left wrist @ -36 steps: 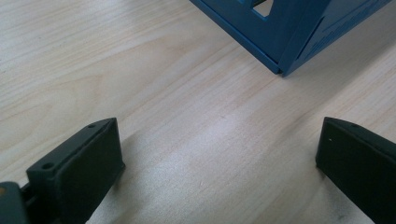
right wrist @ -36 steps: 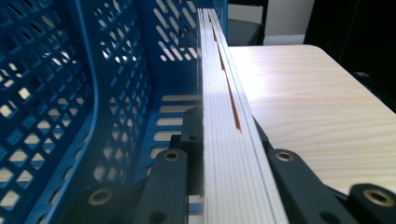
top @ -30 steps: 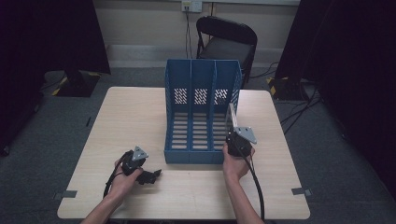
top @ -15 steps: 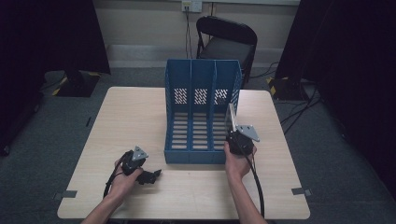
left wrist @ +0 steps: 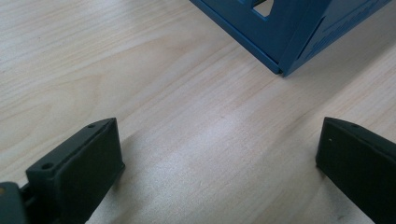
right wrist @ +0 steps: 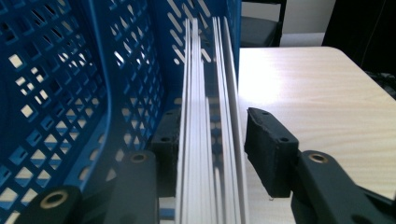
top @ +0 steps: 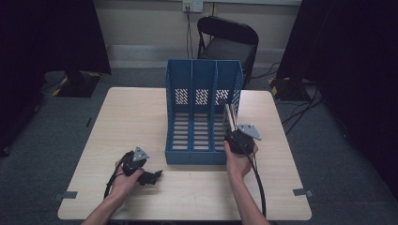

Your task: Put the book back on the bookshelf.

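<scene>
As the stack of white sheets (right wrist: 208, 140) is standing on edge in the rightmost slot of the blue file rack (top: 202, 112), against its right wall, the sheets are leaning on the rack rather than on any grip. The right gripper (top: 233, 127) is reaching in from the open front, and its jaws have just been opening: the sheets are sitting between them, but the right pad is standing clear of the paper, so the stack looks released. The left gripper (top: 151, 177) is resting low on the worktop (top: 131, 117) near the rack's front left corner, its jaws spread wide with nothing between them, probably waiting. The divider wall is crowding the right gripper's left jaw, leaving little room to back out. A chair (top: 227, 42) is standing behind the worktop, well apart.
</scene>
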### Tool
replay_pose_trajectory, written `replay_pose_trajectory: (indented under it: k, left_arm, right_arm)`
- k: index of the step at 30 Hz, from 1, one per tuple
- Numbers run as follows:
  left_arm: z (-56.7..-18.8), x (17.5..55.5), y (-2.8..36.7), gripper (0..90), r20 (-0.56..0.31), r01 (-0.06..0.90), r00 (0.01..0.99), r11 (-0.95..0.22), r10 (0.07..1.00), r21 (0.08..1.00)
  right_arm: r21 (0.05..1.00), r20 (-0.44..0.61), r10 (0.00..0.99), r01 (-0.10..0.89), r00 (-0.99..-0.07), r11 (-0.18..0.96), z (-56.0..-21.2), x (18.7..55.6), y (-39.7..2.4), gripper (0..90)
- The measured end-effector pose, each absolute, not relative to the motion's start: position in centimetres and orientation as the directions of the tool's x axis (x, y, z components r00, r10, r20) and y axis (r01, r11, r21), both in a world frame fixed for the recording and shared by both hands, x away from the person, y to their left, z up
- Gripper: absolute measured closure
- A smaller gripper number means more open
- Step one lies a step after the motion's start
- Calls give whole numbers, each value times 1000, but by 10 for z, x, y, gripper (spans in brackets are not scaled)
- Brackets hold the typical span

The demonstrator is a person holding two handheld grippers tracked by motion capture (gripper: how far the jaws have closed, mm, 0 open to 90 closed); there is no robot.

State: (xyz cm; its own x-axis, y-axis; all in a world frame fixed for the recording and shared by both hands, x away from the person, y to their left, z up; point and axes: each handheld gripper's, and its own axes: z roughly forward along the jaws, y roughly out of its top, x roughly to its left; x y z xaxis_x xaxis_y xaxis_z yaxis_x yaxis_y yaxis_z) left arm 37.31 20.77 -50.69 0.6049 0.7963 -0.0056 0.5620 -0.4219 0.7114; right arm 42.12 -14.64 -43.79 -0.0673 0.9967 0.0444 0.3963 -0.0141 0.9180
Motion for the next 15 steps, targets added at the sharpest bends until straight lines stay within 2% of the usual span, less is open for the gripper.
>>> replay_pose_trajectory:
  k: [6,12,15]
  left_arm:
    - [-507,373,208,0,-5,562,605,-422,797,711]
    - [-507,373,207,0,-5,562,605,-423,796,711]
    - [-507,374,207,0,-4,562,605,-423,796,711]
  right_arm:
    - [926,28,996,378,-80,5,-430,422,-144,553]
    - [921,55,994,390,-90,-16,-429,423,-148,549]
    - [923,54,996,385,-75,-21,-428,423,-148,599]
